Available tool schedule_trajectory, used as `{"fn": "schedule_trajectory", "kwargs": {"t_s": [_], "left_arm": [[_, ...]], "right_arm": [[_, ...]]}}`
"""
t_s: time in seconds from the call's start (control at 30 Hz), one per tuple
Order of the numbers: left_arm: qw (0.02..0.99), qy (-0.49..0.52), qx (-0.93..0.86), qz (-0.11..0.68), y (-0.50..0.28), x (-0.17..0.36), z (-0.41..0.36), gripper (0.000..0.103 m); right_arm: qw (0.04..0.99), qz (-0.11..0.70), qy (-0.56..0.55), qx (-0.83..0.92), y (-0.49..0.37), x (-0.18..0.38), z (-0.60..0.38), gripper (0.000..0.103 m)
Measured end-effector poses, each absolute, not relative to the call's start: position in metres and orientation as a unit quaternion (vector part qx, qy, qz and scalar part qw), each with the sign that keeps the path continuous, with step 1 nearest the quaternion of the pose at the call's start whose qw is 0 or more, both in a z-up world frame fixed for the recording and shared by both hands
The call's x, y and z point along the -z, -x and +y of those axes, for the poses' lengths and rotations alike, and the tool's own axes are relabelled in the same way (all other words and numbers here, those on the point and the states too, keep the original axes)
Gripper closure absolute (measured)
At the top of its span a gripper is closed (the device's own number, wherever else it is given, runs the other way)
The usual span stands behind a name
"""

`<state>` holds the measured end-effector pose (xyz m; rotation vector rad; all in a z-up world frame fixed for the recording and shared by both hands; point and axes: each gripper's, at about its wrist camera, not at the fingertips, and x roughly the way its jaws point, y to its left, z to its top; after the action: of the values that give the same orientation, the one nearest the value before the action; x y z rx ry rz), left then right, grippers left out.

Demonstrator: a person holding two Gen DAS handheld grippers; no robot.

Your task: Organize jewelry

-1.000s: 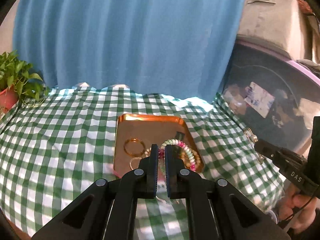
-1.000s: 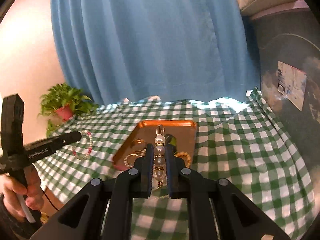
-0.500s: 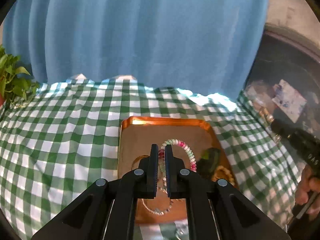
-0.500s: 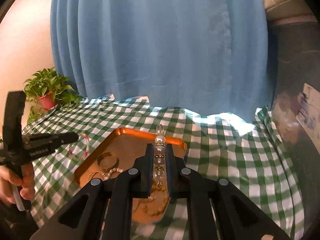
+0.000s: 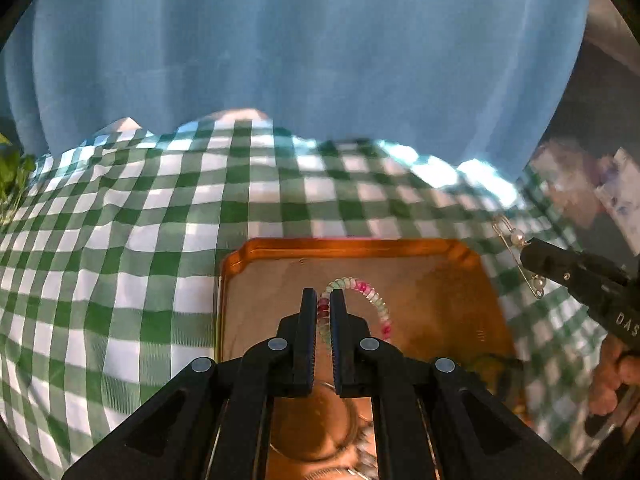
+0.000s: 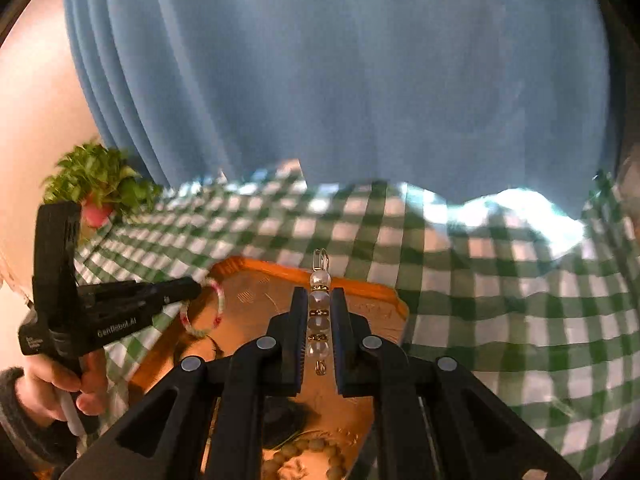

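An orange tray [image 5: 352,245] [image 6: 372,286] lies on the green checked cloth. My left gripper [image 5: 323,295] is shut on a pink, white and green bead bracelet [image 5: 376,302] and holds it above the tray; the bracelet also shows in the right wrist view [image 6: 219,300], hanging from the left gripper [image 6: 194,289]. My right gripper [image 6: 319,294] is shut on a pearl hair clip [image 6: 319,280], held above the tray's right part; the clip also shows in the left wrist view [image 5: 518,237] in the right gripper [image 5: 527,251]. Other jewelry lies blurred in the tray's near part.
A blue curtain [image 5: 300,52] hangs behind the table. A potted green plant [image 6: 100,178] stands at the far left. A brown bead bracelet [image 6: 304,450] and a dark item [image 6: 280,418] lie in the tray near me. Dark clutter [image 5: 600,184] stands at the right.
Both grippers have moved forward and lower over the tray, each still holding its piece. The tray looks larger and closer in both views.
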<state>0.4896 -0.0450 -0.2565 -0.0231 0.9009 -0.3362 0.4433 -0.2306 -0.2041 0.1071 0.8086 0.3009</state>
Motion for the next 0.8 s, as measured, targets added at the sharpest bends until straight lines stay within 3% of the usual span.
{"fn": "schedule_trajectory", "kwargs": {"t_s": [0.17, 0.4, 0.47, 0.5, 0.53, 0.57, 0.6, 0.63, 0.67, 0.8], "left_arm": [[0.879, -0.004, 0.124, 0.461, -0.513, 0.287, -0.043, 0.096], [0.863, 0.003, 0.105, 0.495, -0.527, 0.296, -0.040, 0.096], [0.854, -0.002, 0.115, 0.507, -0.519, 0.292, -0.042, 0.090], [0.849, -0.012, 0.120, 0.515, -0.513, 0.289, -0.044, 0.079], [0.845, -0.024, 0.122, 0.520, -0.505, 0.286, -0.046, 0.063], [0.845, -0.034, 0.125, 0.518, -0.495, 0.280, -0.048, 0.052], [0.850, -0.043, 0.125, 0.510, -0.484, 0.273, -0.049, 0.036], [0.861, -0.053, 0.127, 0.490, -0.466, 0.262, -0.049, 0.028], [0.868, -0.056, 0.128, 0.476, -0.451, 0.254, -0.049, 0.026], [0.887, -0.031, 0.140, 0.439, -0.382, 0.226, -0.033, 0.016]], "right_arm": [[0.893, 0.428, 0.037, -0.137, -0.462, 0.239, -0.205, 0.093], [0.881, 0.455, -0.026, -0.129, -0.471, 0.267, -0.212, 0.093], [0.884, 0.451, -0.033, -0.123, -0.467, 0.265, -0.214, 0.091], [0.886, 0.447, -0.033, -0.118, -0.463, 0.261, -0.215, 0.088], [0.885, 0.448, -0.039, -0.121, -0.460, 0.258, -0.218, 0.078], [0.882, 0.449, -0.053, -0.131, -0.454, 0.253, -0.220, 0.067], [0.882, 0.447, -0.060, -0.137, -0.451, 0.248, -0.222, 0.063], [0.888, 0.436, -0.067, -0.134, -0.439, 0.238, -0.226, 0.053], [0.892, 0.428, -0.068, -0.127, -0.431, 0.232, -0.228, 0.044], [0.903, 0.408, -0.084, -0.108, -0.376, 0.209, -0.238, 0.039]]}}
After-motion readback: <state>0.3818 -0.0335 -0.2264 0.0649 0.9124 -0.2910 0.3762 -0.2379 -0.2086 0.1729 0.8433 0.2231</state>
